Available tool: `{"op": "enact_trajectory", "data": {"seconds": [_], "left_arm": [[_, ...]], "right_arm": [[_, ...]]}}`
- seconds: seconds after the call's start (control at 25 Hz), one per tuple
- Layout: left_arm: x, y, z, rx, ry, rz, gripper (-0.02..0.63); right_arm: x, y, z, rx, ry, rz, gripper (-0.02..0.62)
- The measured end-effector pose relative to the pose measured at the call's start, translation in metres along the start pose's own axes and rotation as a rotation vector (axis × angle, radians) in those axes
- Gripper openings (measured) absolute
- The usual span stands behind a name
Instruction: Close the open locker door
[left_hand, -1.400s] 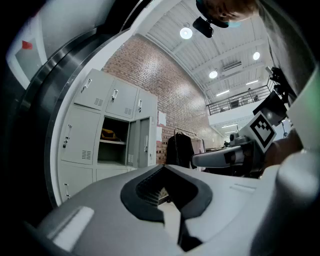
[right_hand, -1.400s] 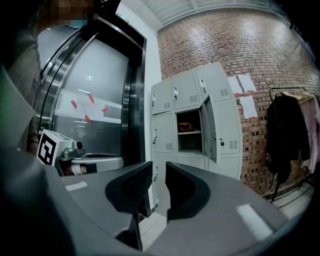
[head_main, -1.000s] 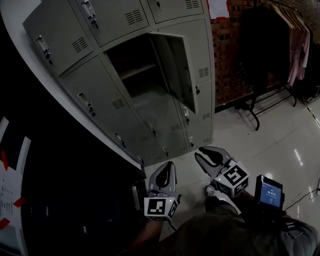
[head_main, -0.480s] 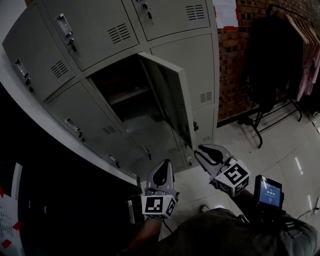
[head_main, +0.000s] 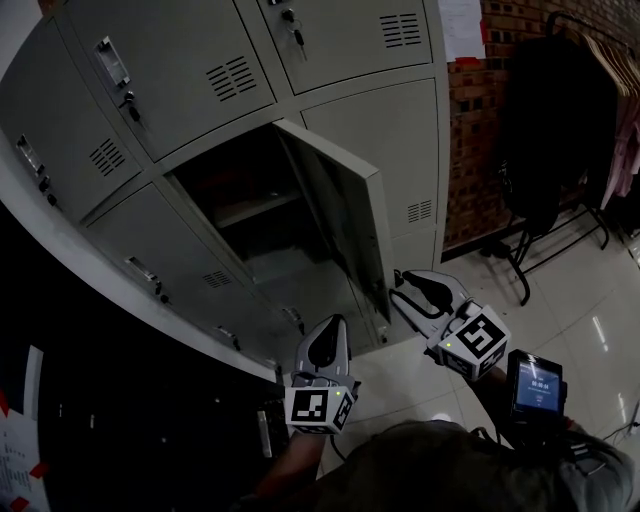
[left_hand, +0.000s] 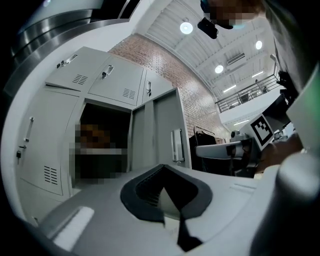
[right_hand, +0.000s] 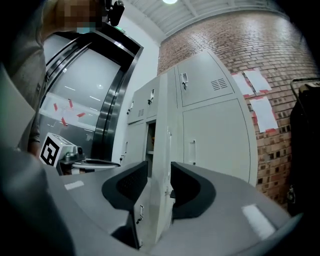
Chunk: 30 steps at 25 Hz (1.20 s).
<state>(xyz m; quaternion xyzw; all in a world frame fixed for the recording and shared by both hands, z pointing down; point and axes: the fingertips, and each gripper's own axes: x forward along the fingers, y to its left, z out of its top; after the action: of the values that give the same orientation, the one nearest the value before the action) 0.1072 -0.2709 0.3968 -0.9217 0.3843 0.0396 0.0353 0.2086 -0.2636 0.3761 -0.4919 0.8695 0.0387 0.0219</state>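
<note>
Nearer the lockers (head_main: 180, 60) than a second before, the right gripper (head_main: 400, 290) had just been spreading its jaws. They stood apart, with the free edge of the one open locker door (head_main: 345, 215) between them, unpinched. The left gripper (head_main: 329, 324) was pressed together on nothing. Two paper sheets (right_hand: 257, 81) on the brick wall (right_hand: 260, 35) bore no legible print.

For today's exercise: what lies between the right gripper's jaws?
The open locker door's edge, seen in the right gripper view; the right gripper's jaws have just been opening, not touching it.
</note>
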Motion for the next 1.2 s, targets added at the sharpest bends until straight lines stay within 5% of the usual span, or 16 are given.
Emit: {"op": "enact_trajectory", "data": {"seconds": [0.28,0.52,0.68,1.2], "left_arm": [[0.004,0.012,0.003,0.008,-0.006,0.004,0.000],[-0.001,0.015,0.011,0.025,-0.003,0.026,0.000],[-0.006,0.019,0.014,0.037,-0.004,0.049,0.000],[-0.040,0.043,0.013,0.053,0.017,0.207,0.000]], "right_arm": [[0.022,0.001,0.023,-0.015,-0.064,0.143,0.212],[0.036,0.010,0.029,-0.004,-0.072,0.281,0.210],[0.038,0.017,0.029,-0.005,-0.065,0.335,0.153],[0.055,0.055,0.031,0.018,-0.084,0.447,0.137]]}}
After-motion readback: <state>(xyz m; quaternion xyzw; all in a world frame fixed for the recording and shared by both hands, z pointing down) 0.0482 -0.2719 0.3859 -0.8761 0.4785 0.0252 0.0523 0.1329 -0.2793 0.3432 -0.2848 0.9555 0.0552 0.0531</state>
